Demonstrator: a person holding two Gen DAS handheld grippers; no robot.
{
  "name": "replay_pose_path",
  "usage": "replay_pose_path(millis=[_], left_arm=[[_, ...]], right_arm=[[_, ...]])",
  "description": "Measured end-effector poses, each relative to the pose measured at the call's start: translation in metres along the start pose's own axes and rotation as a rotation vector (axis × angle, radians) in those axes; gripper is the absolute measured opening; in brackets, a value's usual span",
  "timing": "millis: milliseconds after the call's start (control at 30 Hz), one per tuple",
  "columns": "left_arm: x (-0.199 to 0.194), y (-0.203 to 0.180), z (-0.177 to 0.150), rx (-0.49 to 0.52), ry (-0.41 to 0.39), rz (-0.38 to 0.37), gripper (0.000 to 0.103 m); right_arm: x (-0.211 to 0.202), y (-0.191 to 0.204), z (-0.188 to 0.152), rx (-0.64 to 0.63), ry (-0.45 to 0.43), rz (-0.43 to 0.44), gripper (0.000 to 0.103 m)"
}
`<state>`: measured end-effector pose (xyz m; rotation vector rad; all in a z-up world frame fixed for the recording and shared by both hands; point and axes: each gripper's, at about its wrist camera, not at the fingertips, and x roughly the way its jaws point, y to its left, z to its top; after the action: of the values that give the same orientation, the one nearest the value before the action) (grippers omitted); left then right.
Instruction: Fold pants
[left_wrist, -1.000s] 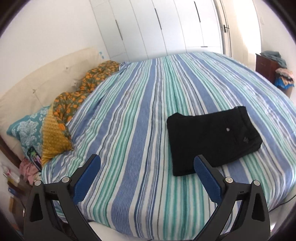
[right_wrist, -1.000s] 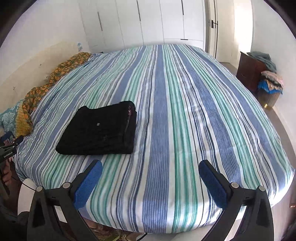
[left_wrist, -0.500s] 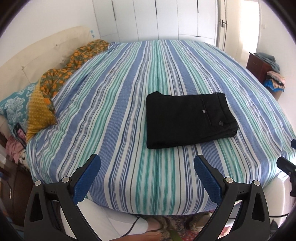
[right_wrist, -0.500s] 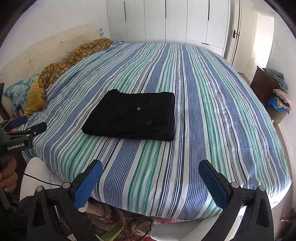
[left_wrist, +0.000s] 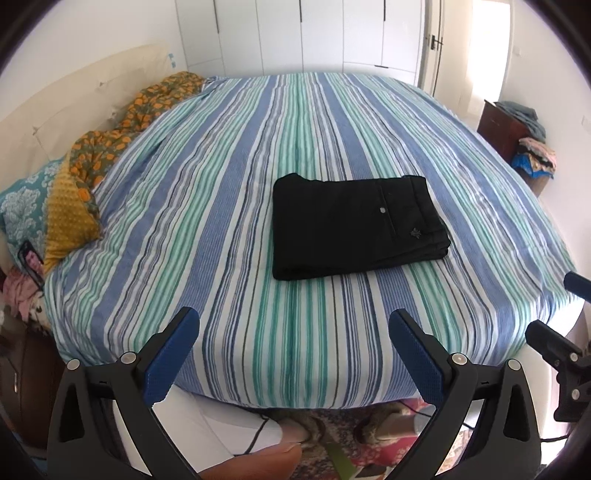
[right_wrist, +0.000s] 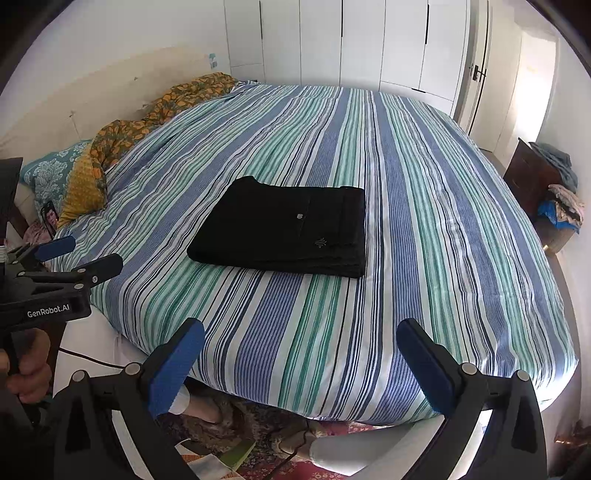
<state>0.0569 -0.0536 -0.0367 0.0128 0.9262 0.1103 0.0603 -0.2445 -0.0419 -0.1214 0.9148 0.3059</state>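
In the left wrist view, the left gripper (left_wrist: 293, 326) hangs off the near edge of the bed (left_wrist: 236, 229), its blue-padded fingers (left_wrist: 171, 356) spread wide with nothing between them. The black pants (left_wrist: 356, 225) lie folded into a flat, roughly rectangular stack on the striped bedcover, a little right of the middle, well apart from the gripper; a small button and a small emblem show on the top layer, and the stacked edges face the right side. Along the left side of the bed sit an orange-patterned blanket (left_wrist: 122, 136), a mustard pillow (left_wrist: 68, 221) and a teal patterned pillow (left_wrist: 22, 199), with a phone (left_wrist: 31, 260) just beside them at the edge. White wardrobe doors (left_wrist: 321, 35) fill the far wall, and a dark wooden cabinet (left_wrist: 502, 131) with a pile of clothes stands at the right. Part of the right gripper (left_wrist: 554, 343) shows at the lower right edge. In the right wrist view, the right gripper (right_wrist: 301, 349) is likewise held off the near edge of the bed, its fingers far apart and empty. The pants rest left of centre here, flat on the cover, clear of both tools. The left gripper appears at the left edge, held by the person's hand (right_wrist: 27, 373), below the level of the mattress top and apart from the pants. A patterned rug (right_wrist: 266, 439) shows under the near edge.
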Motion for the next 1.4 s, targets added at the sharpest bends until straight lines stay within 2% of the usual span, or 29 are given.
replay_pose_path(millis=[267,1400], left_arm=[[-0.0064,-0.0034,0.0003,0.019,-0.017,0.015,0.102],[-0.002,-0.0038,-0.0024,0.001,0.003,0.012,0.102]], right_arm=[[0.0042,0.0003,-0.002,0.013,0.002,-0.014,0.103],[-0.0008,-0.0025,0.0022,0.025,-0.024,-0.036,0.103]])
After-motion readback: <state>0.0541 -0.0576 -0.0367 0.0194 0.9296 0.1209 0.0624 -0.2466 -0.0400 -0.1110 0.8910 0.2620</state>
